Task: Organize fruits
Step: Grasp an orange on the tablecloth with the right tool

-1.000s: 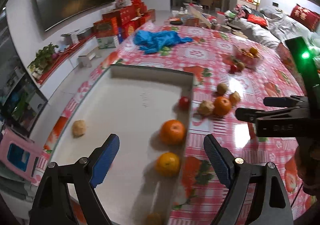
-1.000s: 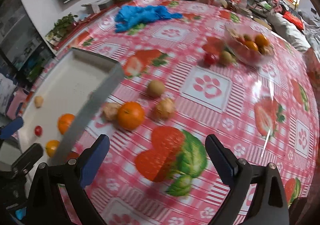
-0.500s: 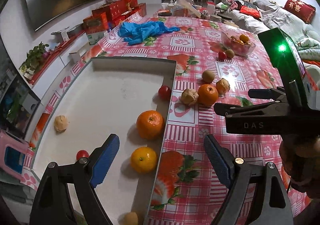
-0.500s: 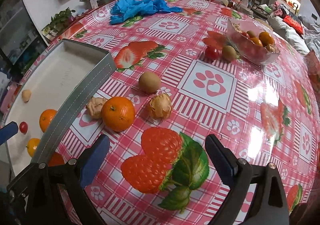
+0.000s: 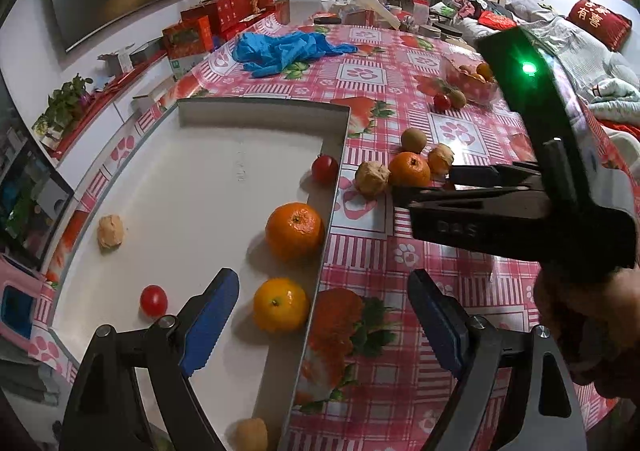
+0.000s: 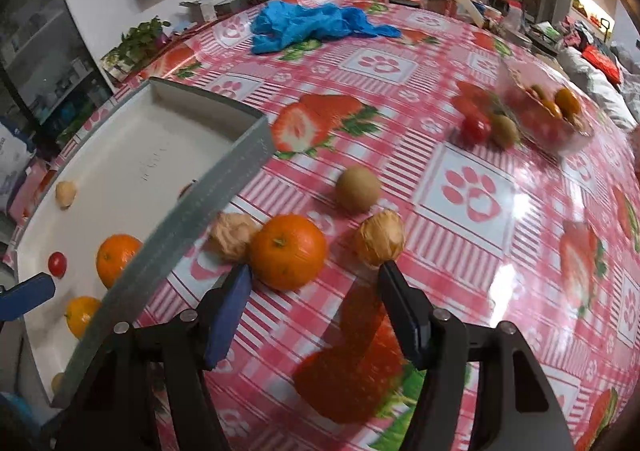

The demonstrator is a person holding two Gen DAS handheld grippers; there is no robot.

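Now, by item:

Right gripper (image 6: 314, 277): low over the tablecloth (image 6: 472, 259), jaws just narrowed yet clear of any fruit; nothing grasped, blue pads a little short of the orange.
Orange on the cloth (image 6: 288, 251): just ahead of the right gripper's gap, nearer its left pad; touching the pale papery fruit (image 6: 232, 235) on its left.
Second papery fruit (image 6: 380, 237): right of the orange, apart from it, just ahead of the right pad's tip.
Kiwi (image 6: 358, 187): behind those three, apart from them.
Left gripper (image 5: 320, 315): jaws spread wide, empty, poised above the tray's right wall.
Tray (image 5: 328, 211): white, grey-walled (long and shallow), on the left part of the table.
Inside the tray: large orange (image 5: 295, 231) against the right wall; smaller, yellower orange (image 5: 281, 305) nearer the camera; cherry tomato (image 5: 325, 168) farther back by the same wall; second cherry tomato (image 5: 153, 299) and a pale papery fruit (image 5: 110, 231) toward the left side.
Clear bowl (image 6: 548, 115): far right of the table, holding more fruit; tomato (image 6: 476, 127) and kiwi (image 6: 505, 129) just beside it, blurred.
Blue gloves (image 6: 316, 27): bunched at the table's far side.
Person's hand (image 5: 588, 315): wrapped around the right gripper's handle, seen from the left wrist.
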